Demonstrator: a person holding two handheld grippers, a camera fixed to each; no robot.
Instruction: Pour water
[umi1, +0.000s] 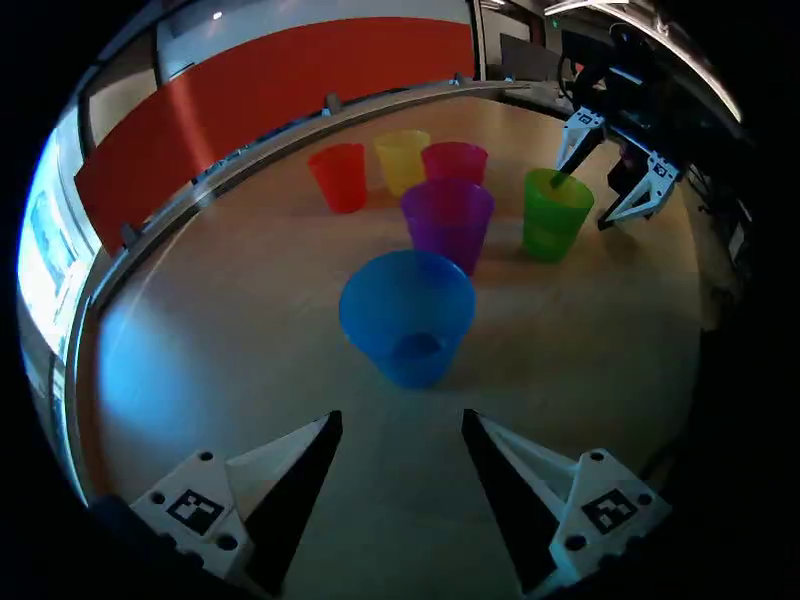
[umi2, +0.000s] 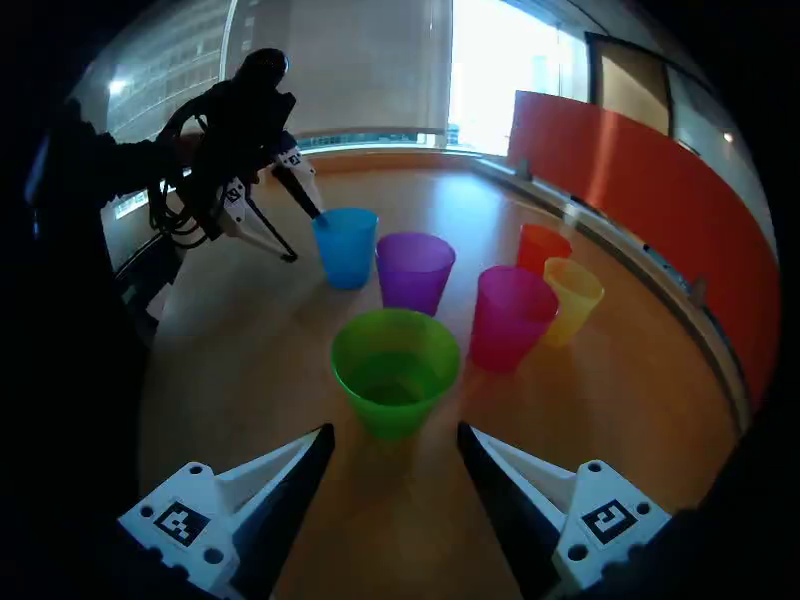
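Several translucent plastic cups stand on a wooden table. My left gripper (umi1: 400, 432) is open, just short of the blue cup (umi1: 407, 315), which has a dark pool at its bottom. Behind the blue cup are the purple cup (umi1: 448, 220) and the green cup (umi1: 555, 212). My right gripper (umi2: 395, 435) is open and empty just in front of the green cup (umi2: 395, 370), which seems to hold some liquid. Each gripper also appears far off from the other side: the right gripper (umi1: 610, 190) by the green cup, the left gripper (umi2: 305, 235) by the blue cup (umi2: 345, 245).
Red (umi1: 340, 177), yellow (umi1: 401, 160) and magenta (umi1: 455, 160) cups stand in a row at the back. A red wall panel (umi1: 270, 90) runs along the table's far edge. A person's dark sleeve (umi2: 90, 170) holds the left gripper. Bare tabletop (umi1: 220, 330) lies to the left.
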